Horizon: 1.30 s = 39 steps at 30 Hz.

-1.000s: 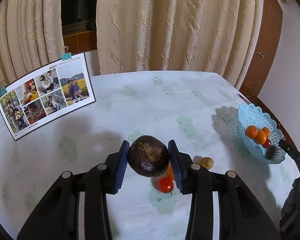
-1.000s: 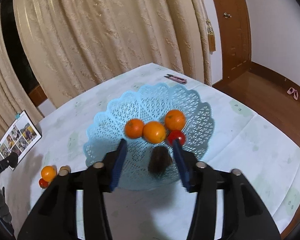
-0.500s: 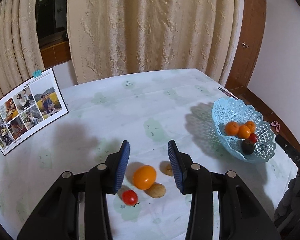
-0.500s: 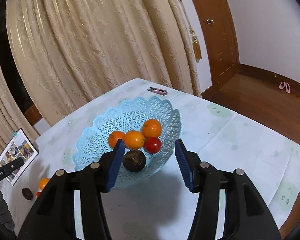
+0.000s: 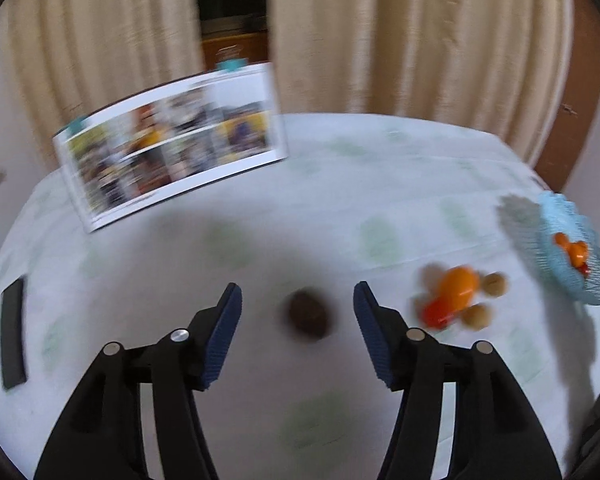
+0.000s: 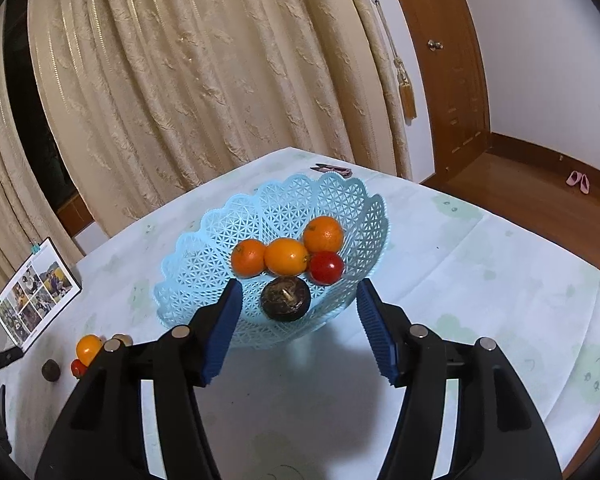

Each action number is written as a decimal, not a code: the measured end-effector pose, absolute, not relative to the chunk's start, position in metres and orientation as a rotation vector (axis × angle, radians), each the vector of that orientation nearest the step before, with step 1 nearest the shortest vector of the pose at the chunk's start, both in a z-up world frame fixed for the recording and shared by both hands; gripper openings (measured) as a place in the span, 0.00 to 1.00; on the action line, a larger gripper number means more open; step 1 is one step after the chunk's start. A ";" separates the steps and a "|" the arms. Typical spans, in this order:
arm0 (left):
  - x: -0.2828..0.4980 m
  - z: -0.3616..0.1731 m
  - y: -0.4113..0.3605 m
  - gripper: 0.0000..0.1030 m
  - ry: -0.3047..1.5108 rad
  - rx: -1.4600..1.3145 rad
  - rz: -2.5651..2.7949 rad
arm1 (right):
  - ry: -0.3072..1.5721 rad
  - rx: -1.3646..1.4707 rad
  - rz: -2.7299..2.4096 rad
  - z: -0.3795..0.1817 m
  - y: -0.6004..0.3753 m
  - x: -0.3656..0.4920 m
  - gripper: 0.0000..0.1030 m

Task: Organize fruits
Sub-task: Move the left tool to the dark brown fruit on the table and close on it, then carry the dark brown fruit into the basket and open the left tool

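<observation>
— While my left gripper hangs over the desk with its jaws spread and empty, where does the dark fruit sit?

— Dead ahead, on the cloth between the two pads, touching neither. That view is smeared, but I judge it roughly round, with no long axis to line up.

— And my right gripper?

— Jaws wide too, holding nothing, facing the blue basket, where another dark fruit lies below the oranges. It's well apart from the loose one, so I'd take that with the left.
</observation>
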<state>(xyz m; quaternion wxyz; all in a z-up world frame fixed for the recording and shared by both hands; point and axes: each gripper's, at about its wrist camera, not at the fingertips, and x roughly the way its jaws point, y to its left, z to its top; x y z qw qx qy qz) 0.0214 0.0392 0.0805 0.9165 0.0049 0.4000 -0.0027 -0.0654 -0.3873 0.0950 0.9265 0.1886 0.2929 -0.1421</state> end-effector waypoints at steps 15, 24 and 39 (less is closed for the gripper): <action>0.039 0.042 0.029 0.63 0.896 -0.013 -0.013 | 0.541 0.418 -0.361 0.095 -0.395 -0.075 0.72; 0.064 0.016 0.014 0.40 0.947 0.018 0.008 | 0.535 0.407 -0.361 0.095 -0.392 -0.076 0.72; 0.061 0.074 -0.108 0.40 0.813 0.099 -0.232 | 0.526 0.430 -0.387 0.094 -0.396 -0.078 0.72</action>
